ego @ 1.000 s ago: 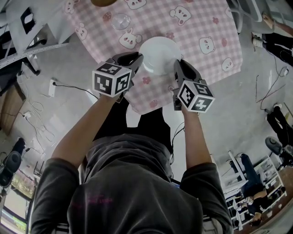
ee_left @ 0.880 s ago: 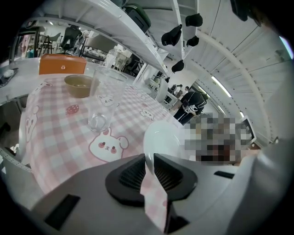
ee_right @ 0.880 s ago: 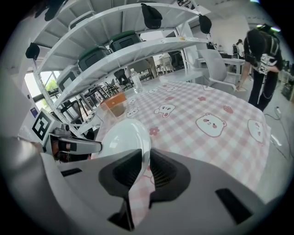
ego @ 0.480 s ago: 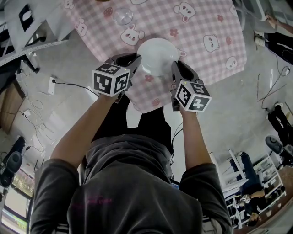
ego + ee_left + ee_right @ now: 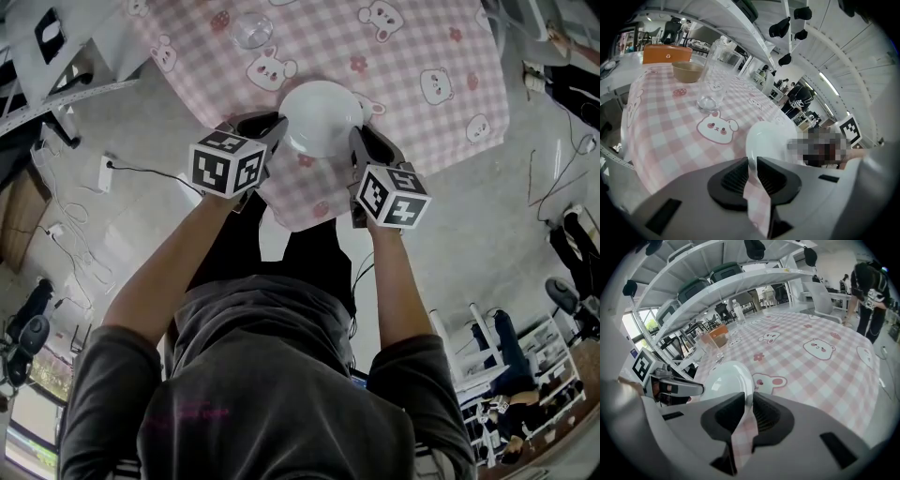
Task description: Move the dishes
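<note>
Left gripper first: its black ribbed fingers are pinched almost together, a thin gap only, and the rim of the white dish is clamped right in that gap. Over to the right gripper, same story on the opposite side: fingers nearly closed, the dish rim nipped between the pads. So that's a two-sided hold, one gripper on each edge, both angled down and in toward each other. The dish itself is plain glossy white, round, shallow and bowl-like, with a smooth thin lip, nothing in it, and soft highlights across its inside. From the head view it sits between the two marker cubes, over the near edge of the counter, close to the corner where the cloth hangs down toward the person. Whether its base touches the cloth or is just clear of it, I can't tell. The cloth is pink-and-white check, printed with bear faces and small flowers. Farther back on the counter, well apart from the dish, a clear empty glass stands upright, and beyond it a tan bowl with an orange box behind.
</note>
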Action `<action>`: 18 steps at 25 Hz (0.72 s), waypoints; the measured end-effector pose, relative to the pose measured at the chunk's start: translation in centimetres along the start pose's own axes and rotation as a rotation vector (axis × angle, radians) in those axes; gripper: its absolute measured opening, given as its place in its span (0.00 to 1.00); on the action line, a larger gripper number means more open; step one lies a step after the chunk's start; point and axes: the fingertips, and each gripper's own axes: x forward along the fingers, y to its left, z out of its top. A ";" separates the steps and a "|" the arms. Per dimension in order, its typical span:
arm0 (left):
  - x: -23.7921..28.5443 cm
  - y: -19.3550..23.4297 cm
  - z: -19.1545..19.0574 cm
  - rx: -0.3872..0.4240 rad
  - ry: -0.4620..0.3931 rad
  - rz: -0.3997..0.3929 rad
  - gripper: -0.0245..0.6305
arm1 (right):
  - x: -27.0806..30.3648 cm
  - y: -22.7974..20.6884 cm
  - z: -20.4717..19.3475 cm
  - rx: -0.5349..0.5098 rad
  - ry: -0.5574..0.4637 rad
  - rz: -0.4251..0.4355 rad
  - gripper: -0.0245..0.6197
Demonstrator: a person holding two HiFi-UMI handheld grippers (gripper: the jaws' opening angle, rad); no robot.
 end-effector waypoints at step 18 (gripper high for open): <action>0.2 0.7 -1.3 0.005 0.041 0.004 0.12 | 1.0 0.2 -1.4 0.003 0.041 0.001 0.13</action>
